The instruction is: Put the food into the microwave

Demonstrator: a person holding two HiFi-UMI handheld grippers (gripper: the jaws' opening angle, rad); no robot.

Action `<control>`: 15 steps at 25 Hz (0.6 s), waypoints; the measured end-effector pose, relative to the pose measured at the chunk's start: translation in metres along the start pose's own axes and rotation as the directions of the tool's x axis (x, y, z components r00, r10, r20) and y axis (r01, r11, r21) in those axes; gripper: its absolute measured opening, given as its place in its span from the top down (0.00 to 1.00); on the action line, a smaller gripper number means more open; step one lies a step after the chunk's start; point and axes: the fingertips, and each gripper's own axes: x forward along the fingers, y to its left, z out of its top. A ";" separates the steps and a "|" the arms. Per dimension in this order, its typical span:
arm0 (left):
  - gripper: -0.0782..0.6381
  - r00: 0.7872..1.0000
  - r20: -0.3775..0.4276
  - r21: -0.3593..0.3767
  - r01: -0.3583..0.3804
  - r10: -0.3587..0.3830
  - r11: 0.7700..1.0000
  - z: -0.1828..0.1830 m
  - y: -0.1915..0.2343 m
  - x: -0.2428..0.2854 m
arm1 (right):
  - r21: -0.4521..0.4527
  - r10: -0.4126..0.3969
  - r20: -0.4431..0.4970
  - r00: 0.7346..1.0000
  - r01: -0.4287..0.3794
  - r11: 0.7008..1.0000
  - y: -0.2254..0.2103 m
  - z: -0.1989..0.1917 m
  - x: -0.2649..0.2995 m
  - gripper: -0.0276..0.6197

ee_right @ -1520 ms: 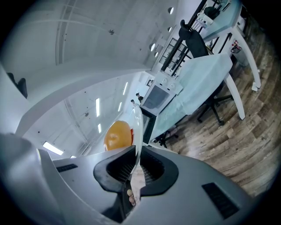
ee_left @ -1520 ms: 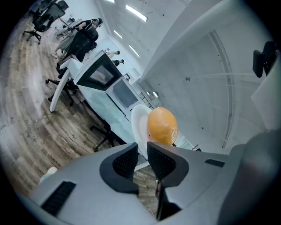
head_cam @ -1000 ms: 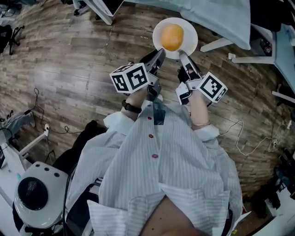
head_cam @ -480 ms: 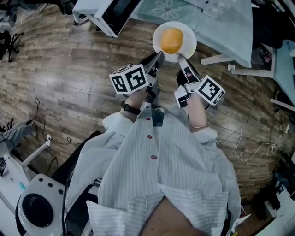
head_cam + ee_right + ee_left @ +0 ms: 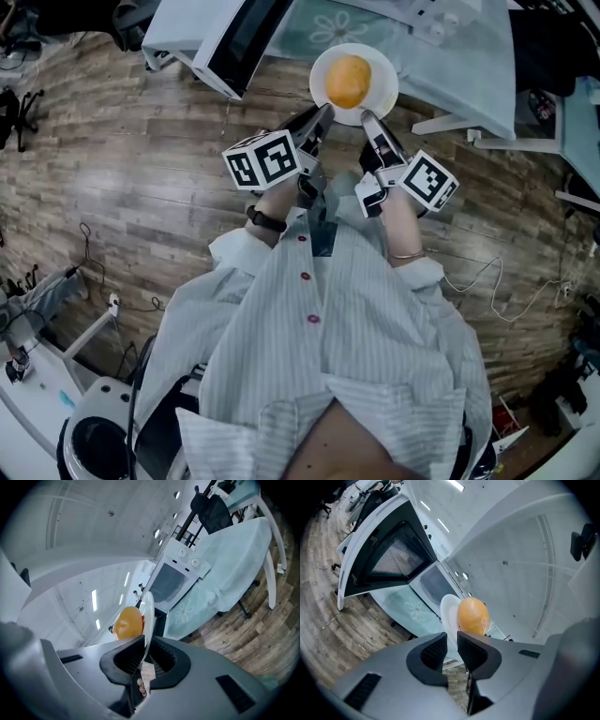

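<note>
A white plate (image 5: 378, 95) with a round orange piece of food (image 5: 348, 81) is carried in the air between both grippers. My left gripper (image 5: 322, 114) is shut on the plate's near-left rim, and my right gripper (image 5: 367, 117) is shut on its near-right rim. In the left gripper view the plate (image 5: 449, 614) stands edge-on above the jaws with the food (image 5: 473, 616) beside it. In the right gripper view the plate (image 5: 147, 613) runs down between the pads, the food (image 5: 128, 623) to its left. The white microwave (image 5: 177, 580) stands ahead with its door (image 5: 241, 39) swung open.
The microwave sits on a table with a pale green flowered cloth (image 5: 441, 47). Its open door (image 5: 384, 557) juts out to the left over the wooden floor (image 5: 141, 169). A white frame (image 5: 525, 117) stands at the right, and cables lie on the floor.
The plate and both grippers have moved towards the table. The microwave door and the cloth have come further into the head view. Both grips on the plate are unchanged.
</note>
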 end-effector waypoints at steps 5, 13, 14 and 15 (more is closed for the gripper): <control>0.80 1.000 -0.013 -0.006 -0.008 0.008 1.000 0.005 0.008 0.016 | 0.039 -0.026 -0.002 1.000 0.026 0.999 -0.016 0.008 0.010 0.87; 0.80 0.999 0.006 -0.017 -0.038 0.038 0.999 0.029 0.022 0.057 | 0.052 -0.015 -0.030 0.999 0.016 0.999 -0.036 0.042 0.045 0.87; 0.80 0.999 0.009 -0.025 -0.038 0.038 0.999 0.033 0.024 0.063 | 0.054 -0.014 -0.036 0.999 0.016 0.998 -0.038 0.048 0.050 0.87; 0.80 0.999 0.013 -0.034 -0.037 0.038 0.999 0.037 0.025 0.071 | 0.054 -0.013 -0.044 0.999 0.016 0.998 -0.041 0.054 0.056 0.87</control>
